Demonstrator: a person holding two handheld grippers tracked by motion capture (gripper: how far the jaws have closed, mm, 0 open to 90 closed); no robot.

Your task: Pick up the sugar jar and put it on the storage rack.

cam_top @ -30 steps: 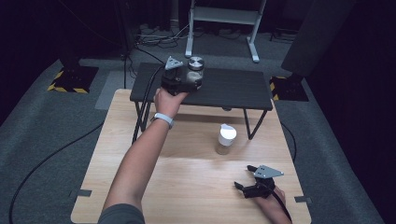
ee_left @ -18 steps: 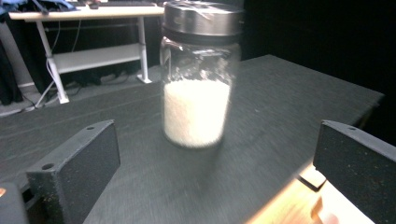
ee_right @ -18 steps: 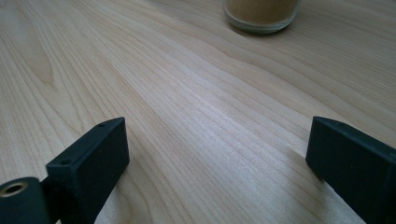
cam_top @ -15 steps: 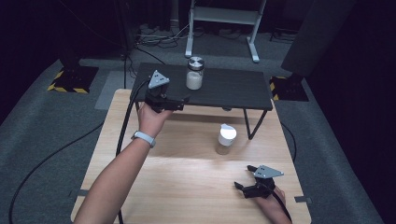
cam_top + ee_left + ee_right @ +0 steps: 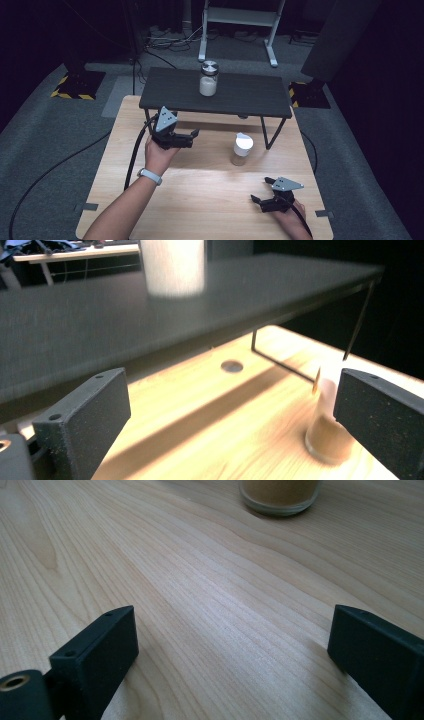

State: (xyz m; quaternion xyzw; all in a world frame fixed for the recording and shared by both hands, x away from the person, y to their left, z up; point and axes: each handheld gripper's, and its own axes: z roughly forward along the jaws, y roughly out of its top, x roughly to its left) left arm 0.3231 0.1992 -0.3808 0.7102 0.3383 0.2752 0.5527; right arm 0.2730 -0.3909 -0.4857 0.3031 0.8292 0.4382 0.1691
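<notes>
A glass jar with a silver lid and white contents (image 5: 209,79) stands alone on the black raised shelf (image 5: 250,95); it is blurred at the top of the left gripper view (image 5: 172,267). On the wooden table (image 5: 200,185) stands a second jar with a white lid and tan contents (image 5: 242,149) (image 5: 325,427) (image 5: 280,492). My left gripper (image 5: 192,139) (image 5: 232,425) hovers open and empty in front of the shelf, left of the tan jar. Near the table's front right, my right gripper (image 5: 259,191) (image 5: 232,650) rests low, open, with bare wood between its jaws.
The shelf rests on thin wire legs (image 5: 267,132) at the table's far half. Cables (image 5: 132,155) trail from both grippers. A white stand (image 5: 240,20) and bases with yellow-black stripes (image 5: 75,85) sit on the grey floor behind.
My left gripper let go of the white-filled jar on the shelf, then drew back toward the person and down in front of the shelf. The right gripper stayed still.
</notes>
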